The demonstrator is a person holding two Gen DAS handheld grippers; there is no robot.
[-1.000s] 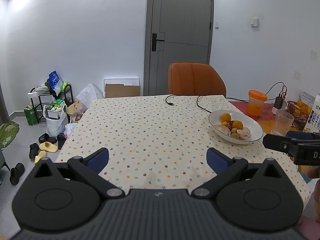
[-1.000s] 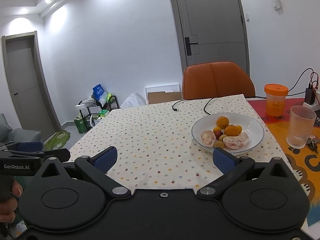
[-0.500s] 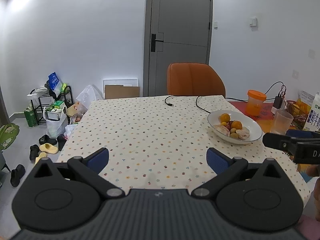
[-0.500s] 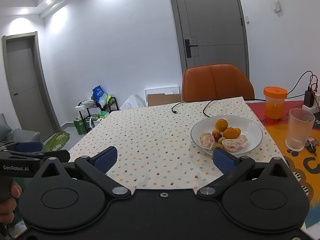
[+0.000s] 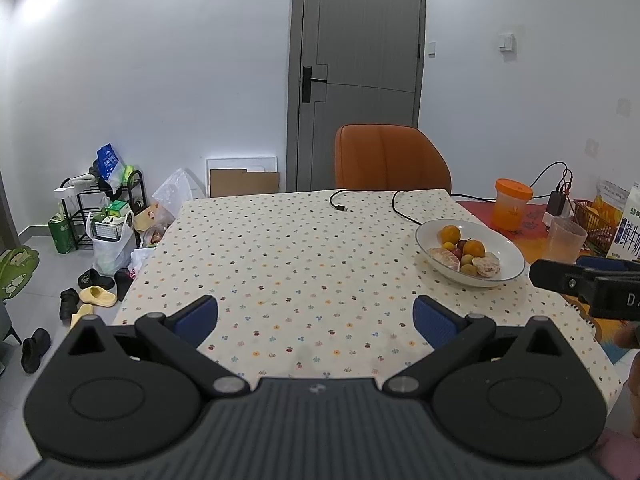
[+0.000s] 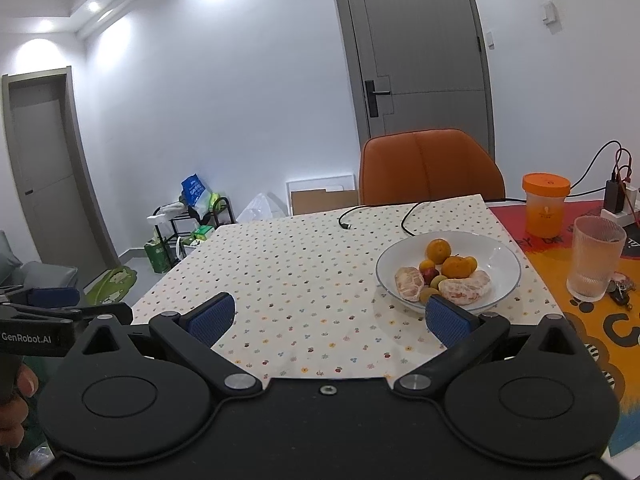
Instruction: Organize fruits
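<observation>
- The left gripper [image 5: 315,317] hovers above the near edge of the counter covered in a cream, flower-dotted tablecloth [image 5: 288,264]; its blue-padded fingers stand wide apart with nothing between them, as they did a second ago.
- In the left wrist view the scene has slid slightly downward over that second: the grey door [image 5: 360,76] and the orange upholstered chair [image 5: 392,160] sit a little lower in the picture, and the counter's far edge with them.
- A black cable [image 5: 340,202] lies loose on the cloth near the far edge, unmoved.
- The shallow white bowl [image 6: 500,256] rests on the right part of the cloth, holding two whole orange mandarins [image 6: 438,250], two peeled citrus pieces [image 6: 466,290] and a few small red and green fruits [image 6: 428,274]; their arrangement matches the earlier frames.
- The right gripper [image 6: 325,318] is spread just as wide and empty; its right blue pad now overlaps the bowl's near rim in the right wrist view, where a second ago the pad sat below it.
- To the right of the bowl, a ribbed clear plastic cup [image 6: 596,260] and an orange-lidded jar [image 6: 546,208] stand on an orange patterned mat [image 6: 580,320], in the same spots as before.
</observation>
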